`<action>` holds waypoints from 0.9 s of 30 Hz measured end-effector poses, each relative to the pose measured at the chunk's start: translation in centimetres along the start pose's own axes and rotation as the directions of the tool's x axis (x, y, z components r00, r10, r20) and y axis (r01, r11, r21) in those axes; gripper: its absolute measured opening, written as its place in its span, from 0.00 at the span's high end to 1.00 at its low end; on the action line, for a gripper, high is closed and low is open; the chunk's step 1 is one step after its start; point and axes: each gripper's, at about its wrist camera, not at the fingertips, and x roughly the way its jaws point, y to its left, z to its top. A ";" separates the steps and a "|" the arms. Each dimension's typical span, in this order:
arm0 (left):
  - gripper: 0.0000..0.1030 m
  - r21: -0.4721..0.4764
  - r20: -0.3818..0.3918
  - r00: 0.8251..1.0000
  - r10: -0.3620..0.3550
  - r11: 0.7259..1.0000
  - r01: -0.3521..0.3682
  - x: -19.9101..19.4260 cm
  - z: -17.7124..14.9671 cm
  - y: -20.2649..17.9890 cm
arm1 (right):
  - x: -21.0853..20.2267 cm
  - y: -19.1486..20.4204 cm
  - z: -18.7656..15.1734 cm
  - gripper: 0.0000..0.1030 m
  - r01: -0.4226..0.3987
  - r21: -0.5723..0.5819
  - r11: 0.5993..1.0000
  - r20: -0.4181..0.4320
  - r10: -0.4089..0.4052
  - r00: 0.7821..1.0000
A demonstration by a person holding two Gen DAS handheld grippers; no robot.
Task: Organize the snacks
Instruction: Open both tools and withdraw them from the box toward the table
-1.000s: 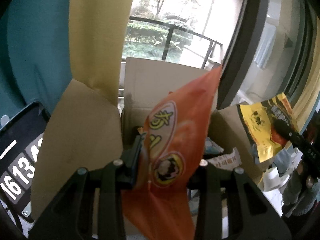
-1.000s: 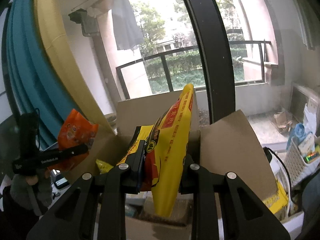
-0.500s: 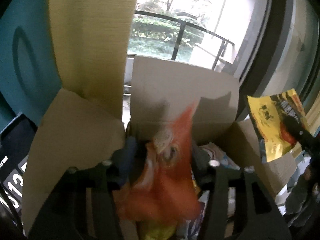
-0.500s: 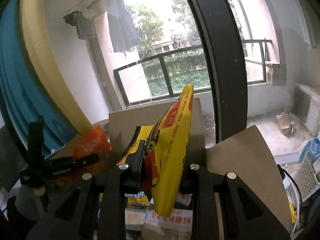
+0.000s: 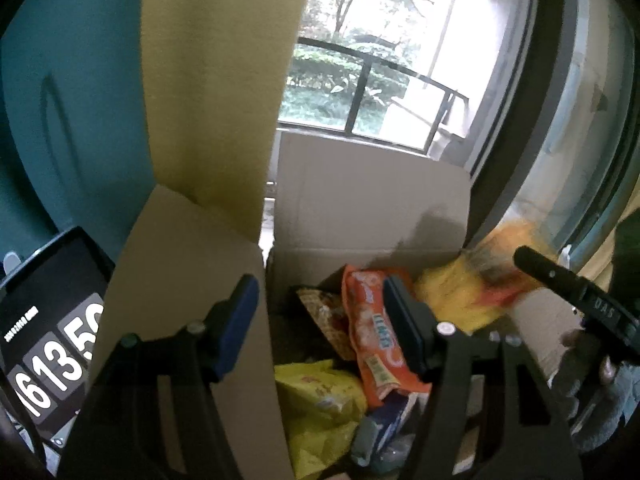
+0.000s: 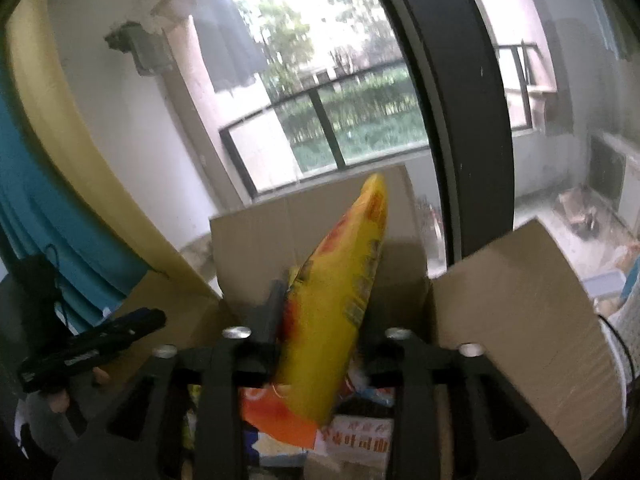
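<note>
An open cardboard box (image 5: 372, 204) holds the snacks. The orange snack bag (image 5: 370, 332) lies loose inside it, below my left gripper (image 5: 320, 320), whose jaws are opening with nothing between them. In the right wrist view the yellow snack bag (image 6: 340, 280) stands tilted and blurred between the jaws of my right gripper (image 6: 326, 344). Those jaws are opening: the bag leans on the left finger (image 6: 272, 312) and stands apart from the right one. The left wrist view shows the same yellow bag (image 5: 460, 296) over the box's right corner.
Several other packets fill the box, among them a yellow one (image 5: 320, 404) and a white-and-red one (image 6: 356, 440). Box flaps (image 6: 512, 304) stand up on all sides. A clock display (image 5: 44, 344) sits at the left, and a curtain (image 5: 216, 80) and a window frame (image 6: 452, 120) behind.
My left gripper opened and the orange bag dropped into the box. My right gripper's jaws spread, and the yellow bag tilts and slips between them.
</note>
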 end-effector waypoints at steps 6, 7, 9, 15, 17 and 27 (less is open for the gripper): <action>0.34 0.038 0.002 1.000 -0.029 0.999 0.029 -1.3 -0.2 -1.4 | 0.0 0.2 -0.8 0.35 0.044 -0.017 0.999 -0.047 -0.044 0.998; 0.34 0.042 0.001 0.999 -0.035 0.999 0.035 -1.6 -0.4 -1.6 | -0.3 0.4 -1.0 0.35 0.051 -0.027 0.998 -0.051 -0.052 0.997; 0.34 0.049 0.001 0.999 -0.043 0.998 0.043 -2.3 -0.7 -1.9 | -0.9 0.7 -1.2 0.35 0.056 -0.037 0.998 -0.050 -0.058 0.997; 0.33 0.062 0.014 0.998 -0.055 0.997 0.054 -4.4 -1.4 -2.5 | -3.9 1.8 -1.7 0.35 0.062 -0.062 0.996 -0.040 -0.064 0.997; 0.33 0.063 0.020 0.998 -0.059 0.996 0.058 -5.4 -1.8 -2.8 | -4.5 2.2 -1.8 0.35 0.065 -0.068 0.996 -0.034 -0.067 0.997; 0.32 0.099 0.046 0.993 -0.106 0.990 0.101 -10.3 -5.3 -4.3 | -10.0 4.8 -4.3 0.35 0.085 -0.121 0.989 -0.009 -0.087 0.996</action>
